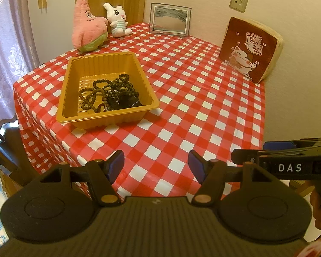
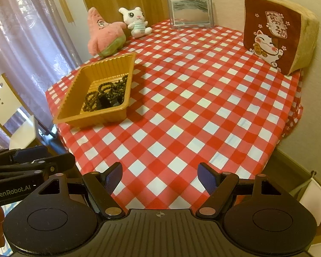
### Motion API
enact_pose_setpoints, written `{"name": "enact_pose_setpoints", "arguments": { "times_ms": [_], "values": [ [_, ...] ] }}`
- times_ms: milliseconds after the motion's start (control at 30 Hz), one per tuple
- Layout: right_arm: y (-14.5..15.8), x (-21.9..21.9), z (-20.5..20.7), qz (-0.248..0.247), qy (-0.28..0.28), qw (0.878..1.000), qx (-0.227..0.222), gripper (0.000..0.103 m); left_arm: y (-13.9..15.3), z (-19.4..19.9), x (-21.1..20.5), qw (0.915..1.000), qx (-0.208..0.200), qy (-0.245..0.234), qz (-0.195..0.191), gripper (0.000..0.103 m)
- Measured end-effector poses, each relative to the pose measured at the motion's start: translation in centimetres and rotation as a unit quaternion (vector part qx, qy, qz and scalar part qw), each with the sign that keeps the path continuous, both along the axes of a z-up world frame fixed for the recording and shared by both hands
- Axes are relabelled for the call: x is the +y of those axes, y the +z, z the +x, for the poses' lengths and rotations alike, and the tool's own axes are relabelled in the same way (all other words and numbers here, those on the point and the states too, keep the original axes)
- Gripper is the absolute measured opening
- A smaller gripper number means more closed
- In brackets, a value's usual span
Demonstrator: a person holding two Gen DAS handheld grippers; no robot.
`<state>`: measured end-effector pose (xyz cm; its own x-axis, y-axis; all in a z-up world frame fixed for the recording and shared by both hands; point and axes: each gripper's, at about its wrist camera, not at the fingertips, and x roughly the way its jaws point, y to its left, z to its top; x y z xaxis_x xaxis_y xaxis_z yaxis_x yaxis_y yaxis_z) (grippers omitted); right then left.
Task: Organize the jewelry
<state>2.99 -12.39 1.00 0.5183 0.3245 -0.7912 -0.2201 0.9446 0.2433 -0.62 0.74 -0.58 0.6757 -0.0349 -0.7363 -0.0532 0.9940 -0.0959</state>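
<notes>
With both the left gripper (image 1: 156, 165) and right gripper (image 2: 159, 176) held wide and empty, the tangled bead strands (image 1: 109, 94) in the tray (image 1: 75, 81) may be lifted together — snagging is likely.

The table (image 1: 203, 111) is being covered by a cloth checked in red and white. Dark brown beads (image 1: 109, 94) are being held in an orange-yellow tray (image 1: 109, 117). A pink star toy (image 1: 86, 24) with green shorts and a white rabbit (image 1: 117, 19) in a striped top are being shown. A white cat is being displayed on the brown cushion (image 1: 246, 49). Blue pads (image 1: 117, 162) are being carried on black fingers.
</notes>
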Motion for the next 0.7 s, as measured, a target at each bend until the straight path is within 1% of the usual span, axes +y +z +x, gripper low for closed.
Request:
{"name": "enact_pose_setpoints", "arguments": {
  "times_ms": [700],
  "values": [
    [-0.02, -0.22, 0.10, -0.001, 0.000, 1.000, 0.001, 0.077, 0.00, 0.18, -0.26, 1.0000, 0.000, 0.000, 0.000, 0.064]
  ]
}}
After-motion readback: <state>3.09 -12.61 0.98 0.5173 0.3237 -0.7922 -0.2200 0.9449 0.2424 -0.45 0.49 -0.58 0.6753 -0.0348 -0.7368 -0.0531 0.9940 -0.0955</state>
